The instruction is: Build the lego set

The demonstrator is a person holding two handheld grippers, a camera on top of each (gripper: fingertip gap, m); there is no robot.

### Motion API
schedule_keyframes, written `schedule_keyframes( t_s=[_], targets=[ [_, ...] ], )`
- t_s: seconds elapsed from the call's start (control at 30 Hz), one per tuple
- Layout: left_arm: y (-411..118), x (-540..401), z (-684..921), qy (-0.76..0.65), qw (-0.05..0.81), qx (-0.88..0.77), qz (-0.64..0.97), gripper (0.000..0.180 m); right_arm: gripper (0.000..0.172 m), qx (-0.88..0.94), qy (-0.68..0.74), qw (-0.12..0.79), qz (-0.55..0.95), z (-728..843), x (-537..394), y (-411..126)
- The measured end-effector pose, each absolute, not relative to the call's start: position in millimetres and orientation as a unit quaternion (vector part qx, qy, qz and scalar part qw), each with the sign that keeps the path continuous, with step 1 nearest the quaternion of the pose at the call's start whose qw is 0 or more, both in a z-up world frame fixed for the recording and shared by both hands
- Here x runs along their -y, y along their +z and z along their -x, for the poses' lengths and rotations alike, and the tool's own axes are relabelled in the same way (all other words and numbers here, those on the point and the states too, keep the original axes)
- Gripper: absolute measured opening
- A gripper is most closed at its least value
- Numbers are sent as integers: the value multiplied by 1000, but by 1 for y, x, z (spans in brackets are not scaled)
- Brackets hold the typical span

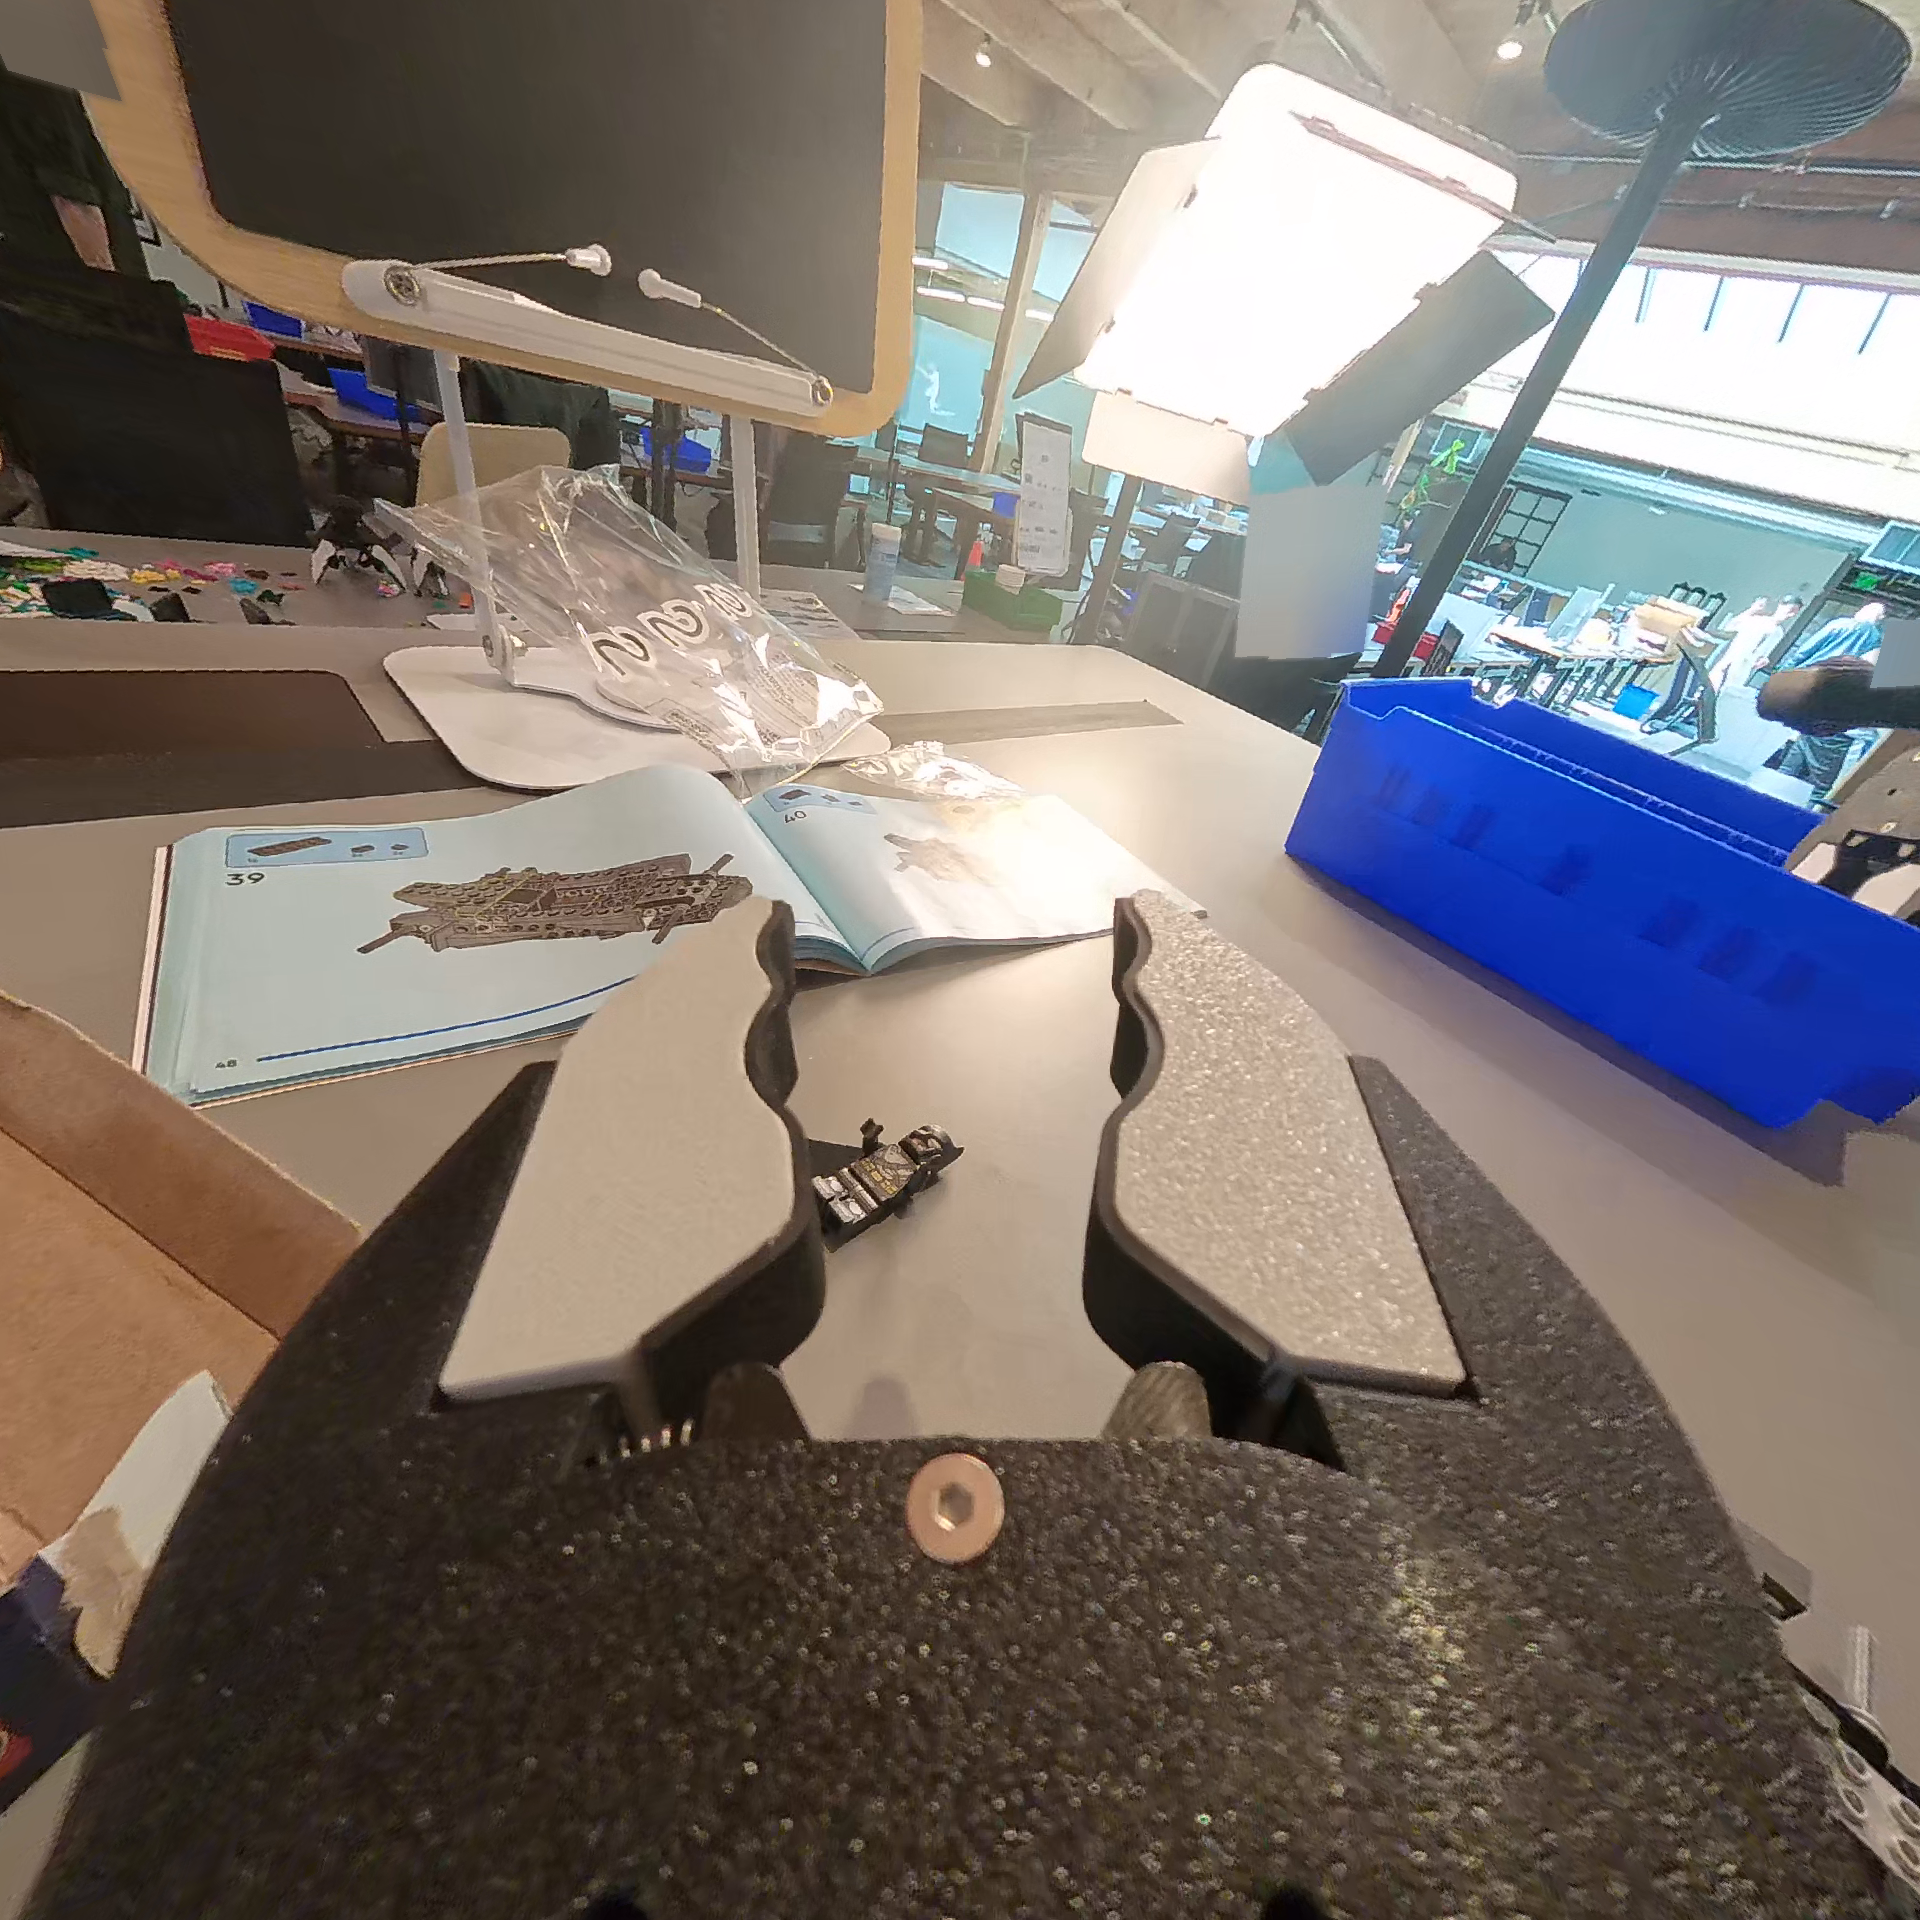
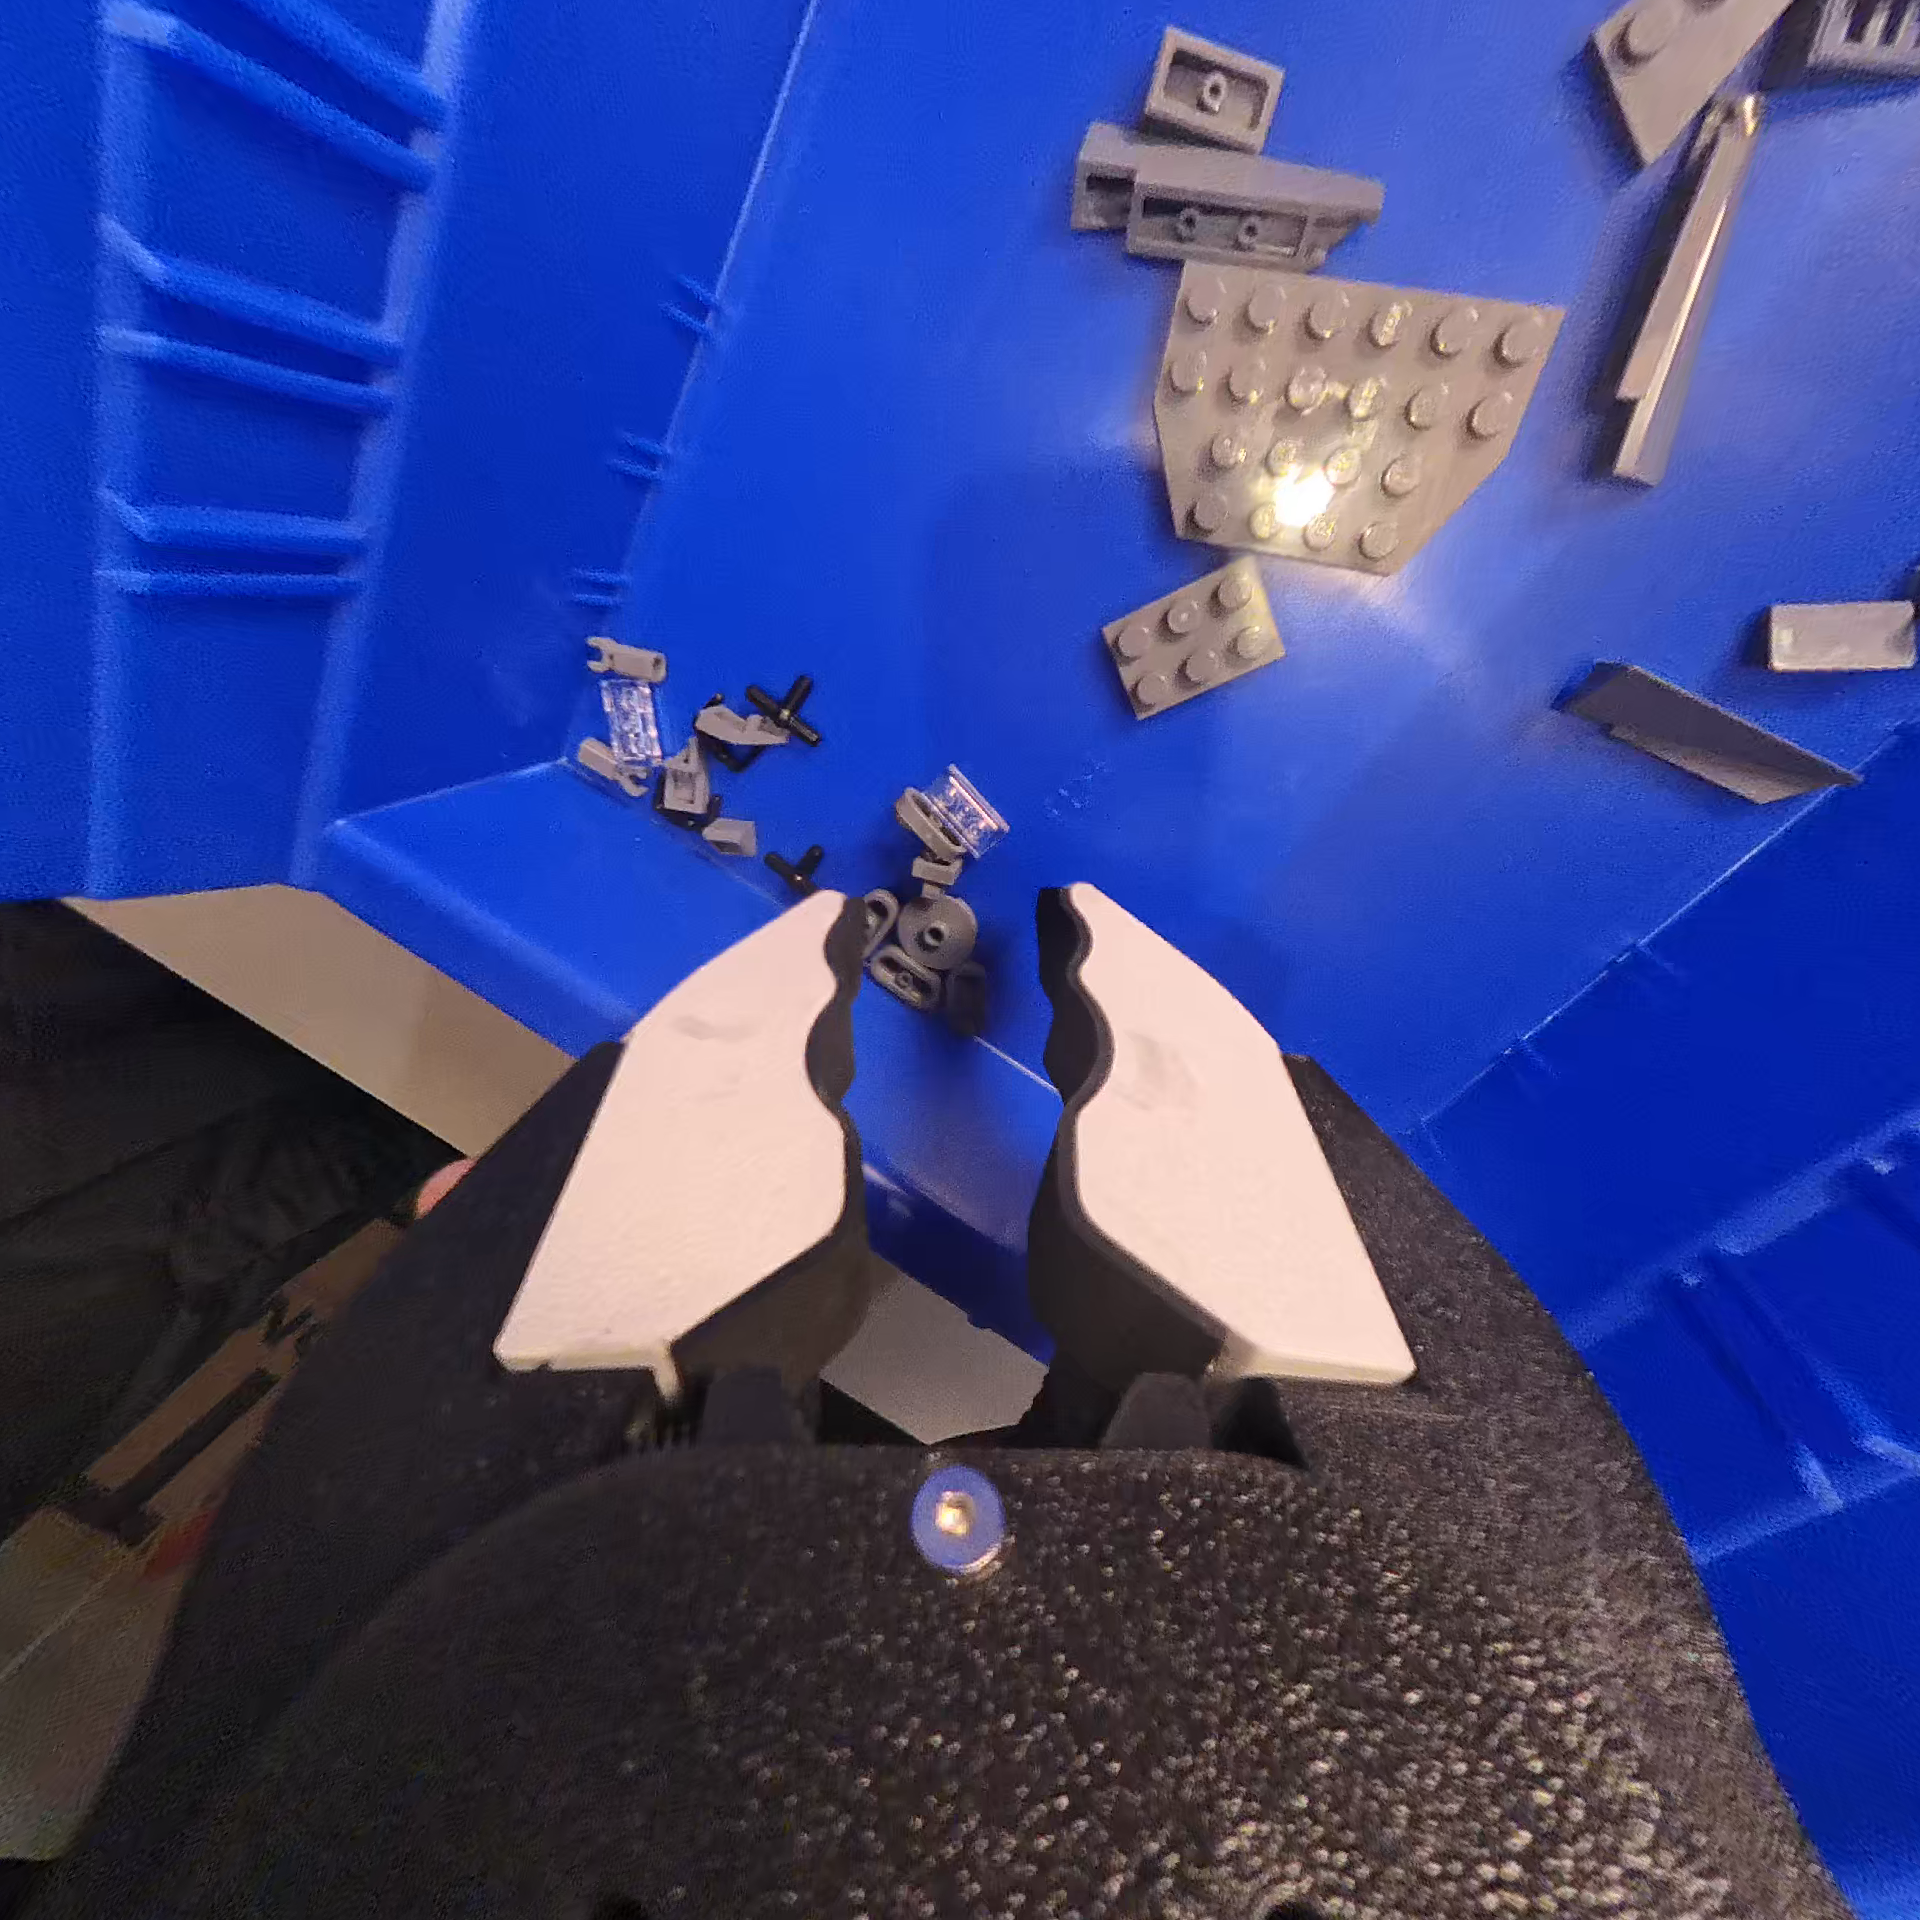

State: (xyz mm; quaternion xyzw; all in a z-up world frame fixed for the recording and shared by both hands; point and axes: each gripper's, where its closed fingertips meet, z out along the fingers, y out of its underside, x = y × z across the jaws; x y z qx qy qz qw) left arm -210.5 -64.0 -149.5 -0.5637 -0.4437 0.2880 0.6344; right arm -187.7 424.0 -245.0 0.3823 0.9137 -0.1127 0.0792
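Both grippers spread, gripping nothing

Left gripper (image 1: pixel 951 914) above a dark minifigure (image 1: pixel 883 1179), partly hidden behind its left finger; right gripper (image 2: pixel 951 914) over blurred small grey pieces (image 2: pixel 920 951) in blue bin (image 2: pixel 935 416), lower centre.

Left gripper (image 1: pixel 951 914): hovering low over a surface, pointing forward and slightly down, jaws standing wide apart, nothing sitting between the pads.
Left fingers (image 1: pixel 665 1101): grey faces with wavy black inner pads, spreading in a broad V from the black textured body.
Right gripper (image 2: pixel 945 904): tilting downward, jaws standing partly apart, narrower than the left's, pads pressing on nothing.
Right fingers (image 2: pixel 1164 1101): pale faces, black wavy pads facing each other across a clear gap.
Right gripper, far view (image 1: pixel 1870 862): showing only partly at the edge, fingers hidden.
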Motion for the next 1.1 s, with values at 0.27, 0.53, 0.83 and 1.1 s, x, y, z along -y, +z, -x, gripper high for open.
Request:
schedule_keyframes(
  t_s=[0.27,0.53,0.83,1.1],
  targets=[
    [-151,64,211,283,634,446,564,59,33,-918,-75,109,-375,187,-421,-249],
    [-150,64,211,285,635,444,564,59,27,-921,-18,128,-366,188,-424,-254],
    [-148,63,210,284,640,440,562,59,9,-932,20,131,-338,186,-422,-255],
    [-148,65,210,283,643,442,558,59,9,-938,-78,89,-326,191,-406,-200]
  ],
)
